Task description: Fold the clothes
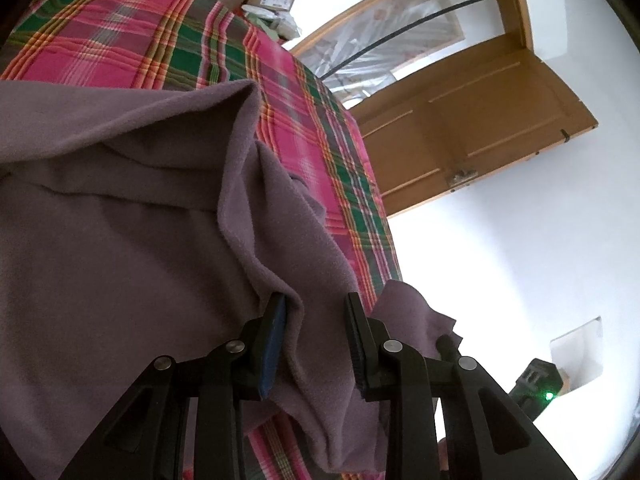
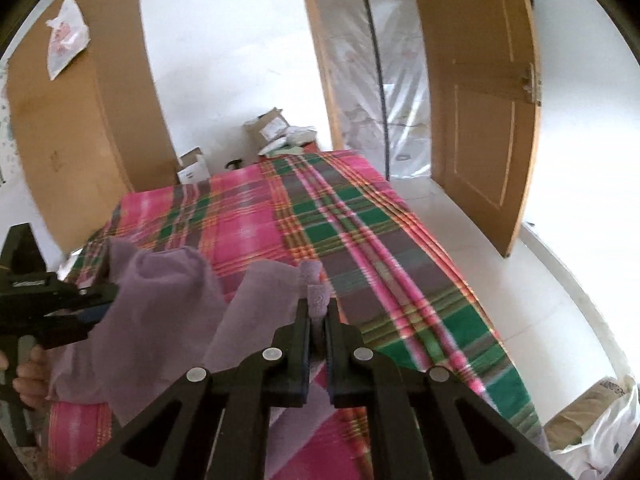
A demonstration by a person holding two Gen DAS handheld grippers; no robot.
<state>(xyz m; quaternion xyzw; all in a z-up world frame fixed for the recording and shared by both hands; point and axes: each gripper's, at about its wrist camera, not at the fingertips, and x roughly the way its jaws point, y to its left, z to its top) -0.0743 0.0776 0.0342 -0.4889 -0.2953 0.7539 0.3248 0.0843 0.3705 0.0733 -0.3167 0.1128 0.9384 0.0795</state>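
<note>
A purple fleece garment (image 1: 120, 260) lies bunched on a bed with a pink and green plaid cover (image 1: 120, 32). My left gripper (image 1: 316, 312) is open, and a loose fold of the fleece runs through the wide gap between its fingers. In the right wrist view, my right gripper (image 2: 318, 312) is shut on a rolled edge of the garment (image 2: 168, 300), lifted above the plaid cover (image 2: 360, 220). The left gripper (image 2: 92, 304) shows at the far left of that view, against the same cloth, with a hand (image 2: 28, 380) on its grip.
A brown door (image 2: 480, 120) stands open to the right of the bed, over white floor. At the back left is a tall brown wardrobe (image 2: 72, 120). Cardboard boxes (image 2: 268, 124) sit beyond the bed's far end. A white plastic bag (image 2: 600, 432) lies at the lower right.
</note>
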